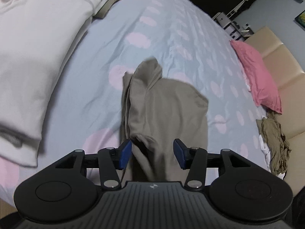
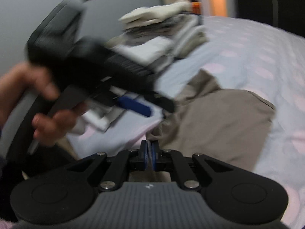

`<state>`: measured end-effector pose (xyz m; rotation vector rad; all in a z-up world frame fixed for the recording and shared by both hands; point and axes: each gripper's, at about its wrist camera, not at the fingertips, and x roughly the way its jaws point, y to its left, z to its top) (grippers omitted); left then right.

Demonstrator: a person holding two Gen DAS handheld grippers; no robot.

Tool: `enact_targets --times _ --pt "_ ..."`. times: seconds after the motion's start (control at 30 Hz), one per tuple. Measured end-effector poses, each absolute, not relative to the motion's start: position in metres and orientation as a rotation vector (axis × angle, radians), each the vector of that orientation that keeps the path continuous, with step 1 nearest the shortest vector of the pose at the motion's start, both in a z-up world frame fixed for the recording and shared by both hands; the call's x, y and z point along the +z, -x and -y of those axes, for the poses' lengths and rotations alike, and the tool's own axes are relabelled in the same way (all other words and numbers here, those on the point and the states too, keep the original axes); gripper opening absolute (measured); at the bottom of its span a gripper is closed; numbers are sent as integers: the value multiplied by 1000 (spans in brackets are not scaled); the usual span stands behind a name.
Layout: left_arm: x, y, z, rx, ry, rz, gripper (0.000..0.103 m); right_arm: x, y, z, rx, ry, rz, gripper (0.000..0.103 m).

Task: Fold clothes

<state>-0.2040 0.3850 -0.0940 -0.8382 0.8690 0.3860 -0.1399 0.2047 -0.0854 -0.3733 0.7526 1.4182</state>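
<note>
A taupe garment (image 1: 167,103) lies crumpled on the light blue bed sheet (image 1: 171,28), one fold standing up at its far end. My left gripper (image 1: 152,152) is open over its near part, with cloth lying loosely between the blue pads (image 1: 125,153). In the right wrist view the same garment (image 2: 219,124) spreads to the right. My right gripper (image 2: 150,152) is shut on its near edge, a thin strip of cloth pinched between the pads. The left gripper appears there blurred, a blue pad (image 2: 135,107) showing, held by a person's hand (image 2: 43,103).
A large white folded item (image 1: 28,57) lies at the left, with a stack of folded clothes (image 2: 162,28) beyond it. At the bed's right edge are a pink pillow (image 1: 255,76), a crumpled olive pile (image 1: 274,143) and a beige padded panel (image 1: 282,61).
</note>
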Motion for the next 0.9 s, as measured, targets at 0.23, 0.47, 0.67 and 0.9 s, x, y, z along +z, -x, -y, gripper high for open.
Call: enact_targets --times 0.23,0.47,0.67,0.9 --pt "-114 218 -375 396 837 -971 46 -95 152 -188 1430 505 -747 27" --pt "-122 227 -353 389 784 -1052 46 -118 147 -132 1248 703 -638 36" --pt "-122 229 -353 407 785 -1059 46 -133 154 -131 1206 852 -550 34" --pt "-126 234 -358 415 834 -1053 40 -126 155 -130 1184 863 -515 34"
